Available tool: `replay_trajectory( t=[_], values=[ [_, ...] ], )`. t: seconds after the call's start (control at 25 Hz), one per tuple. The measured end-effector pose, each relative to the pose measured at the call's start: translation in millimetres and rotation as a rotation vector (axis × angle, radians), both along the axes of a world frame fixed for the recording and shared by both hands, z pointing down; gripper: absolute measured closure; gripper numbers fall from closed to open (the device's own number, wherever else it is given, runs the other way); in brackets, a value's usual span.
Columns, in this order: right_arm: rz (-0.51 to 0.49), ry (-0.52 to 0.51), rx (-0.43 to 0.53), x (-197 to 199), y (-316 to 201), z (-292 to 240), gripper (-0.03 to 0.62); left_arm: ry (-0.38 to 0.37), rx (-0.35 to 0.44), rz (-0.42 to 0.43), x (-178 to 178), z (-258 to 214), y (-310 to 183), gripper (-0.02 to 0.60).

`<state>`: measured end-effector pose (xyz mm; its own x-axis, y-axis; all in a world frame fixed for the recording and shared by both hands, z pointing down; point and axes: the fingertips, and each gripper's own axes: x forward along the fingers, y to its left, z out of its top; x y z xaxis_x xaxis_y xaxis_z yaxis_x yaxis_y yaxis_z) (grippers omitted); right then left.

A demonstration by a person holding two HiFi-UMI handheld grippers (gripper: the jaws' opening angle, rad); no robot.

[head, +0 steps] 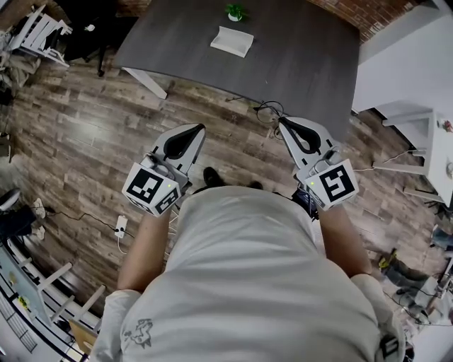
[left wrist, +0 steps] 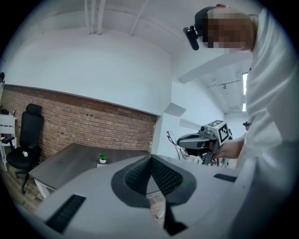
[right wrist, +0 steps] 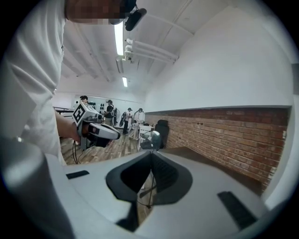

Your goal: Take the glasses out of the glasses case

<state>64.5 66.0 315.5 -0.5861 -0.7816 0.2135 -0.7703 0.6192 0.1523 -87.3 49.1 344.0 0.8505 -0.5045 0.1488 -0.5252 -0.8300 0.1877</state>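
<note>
A flat white case (head: 232, 40) lies on the far part of a dark grey table (head: 304, 56), next to a small potted plant (head: 234, 12); no glasses show. I stand on the wooden floor, short of the table. My left gripper (head: 202, 127) and right gripper (head: 281, 120) are held out in front of my body, both shut with nothing between the jaws. In the left gripper view the shut jaw tips (left wrist: 150, 157) point toward the table (left wrist: 70, 161) and the plant (left wrist: 102, 158). The right gripper's tips (right wrist: 151, 154) meet as well.
A black office chair (left wrist: 25, 140) stands left of the table by the brick wall (left wrist: 93, 126). Cables (head: 267, 111) hang at the table's near edge. White shelving (head: 425, 155) is on the right, and white frames (head: 35, 32) on the left. Several people (right wrist: 112, 109) stand far back in the room.
</note>
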Motion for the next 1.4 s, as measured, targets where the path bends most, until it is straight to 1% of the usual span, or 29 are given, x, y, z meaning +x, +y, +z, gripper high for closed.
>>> replay_trajectory(
  t=[0.16,0.4,0.6,0.8,1.0,1.16,1.24,1.4],
  values=[
    [-0.029,-0.015,-0.005,22.7,17.7,1.3,0.58,-0.022,0.017,-0.011,27.7,-2.0,21.6,0.571],
    [-0.067,-0.031,-0.01,54.8,52.1,7.0,0.581,-0.024,-0.006,-0.046,58.9,7.4,54.7,0.571],
    [-0.095,-0.046,-0.011,78.2,79.3,10.4,0.581,-0.024,-0.013,-0.057,86.5,9.0,82.1,0.571],
    [-0.126,-0.081,-0.032,86.5,106.2,12.4,0.581,-0.022,-0.011,-0.069,103.8,4.7,107.8,0.571],
    [-0.159,-0.091,-0.036,93.4,126.1,15.3,0.581,-0.023,-0.007,-0.075,117.2,0.8,127.2,0.571],
    [-0.173,-0.08,-0.021,97.3,136.6,16.8,0.58,-0.024,0.0,-0.087,121.2,-0.5,139.2,0.571],
    [-0.182,-0.094,-0.028,96.5,142.8,16.9,0.581,-0.021,0.002,-0.094,122.3,-1.2,144.4,0.571],
    [-0.187,-0.084,-0.029,96.2,149.2,18.5,0.581,-0.015,0.007,-0.103,121.7,-3.3,152.3,0.571]
  ],
)
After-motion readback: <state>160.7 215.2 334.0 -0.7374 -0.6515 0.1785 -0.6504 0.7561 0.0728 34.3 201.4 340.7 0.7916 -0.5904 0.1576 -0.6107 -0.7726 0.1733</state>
